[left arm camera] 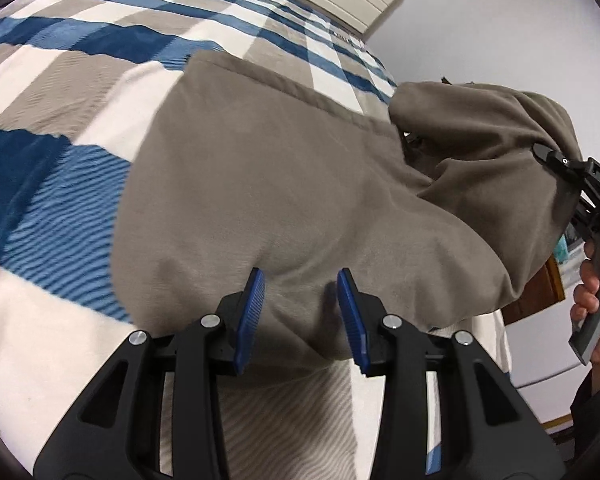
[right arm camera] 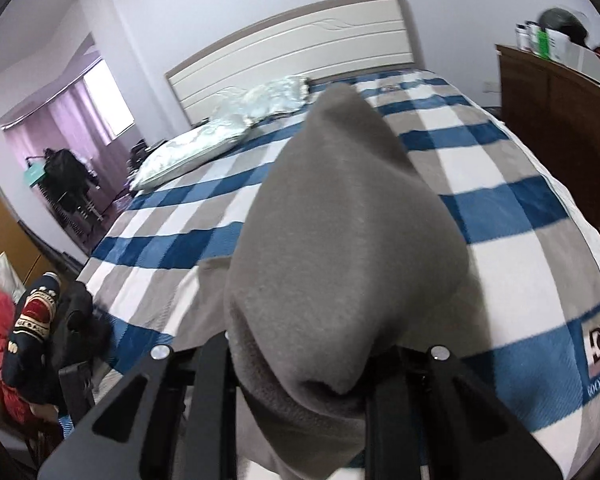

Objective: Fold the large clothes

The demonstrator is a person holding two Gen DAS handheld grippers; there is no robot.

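The fold is in progress: the right gripper (left arm camera: 540,151) clenches a lifted part of the grey garment (left arm camera: 260,184) above the bed (left arm camera: 60,80), the left gripper (left arm camera: 302,312) stands released over its near edge and should next pinch that edge

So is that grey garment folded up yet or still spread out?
Neither fully: most of the grey garment lies spread on the plaid blanket, while the right gripper lifts one bunched end off it.

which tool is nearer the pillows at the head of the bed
Cannot tell for sure; both are far from the pillows, at the foot end of the bed. The right tool is shut on the grey garment, lifting it. The left tool hangs open over the garment's near edge.
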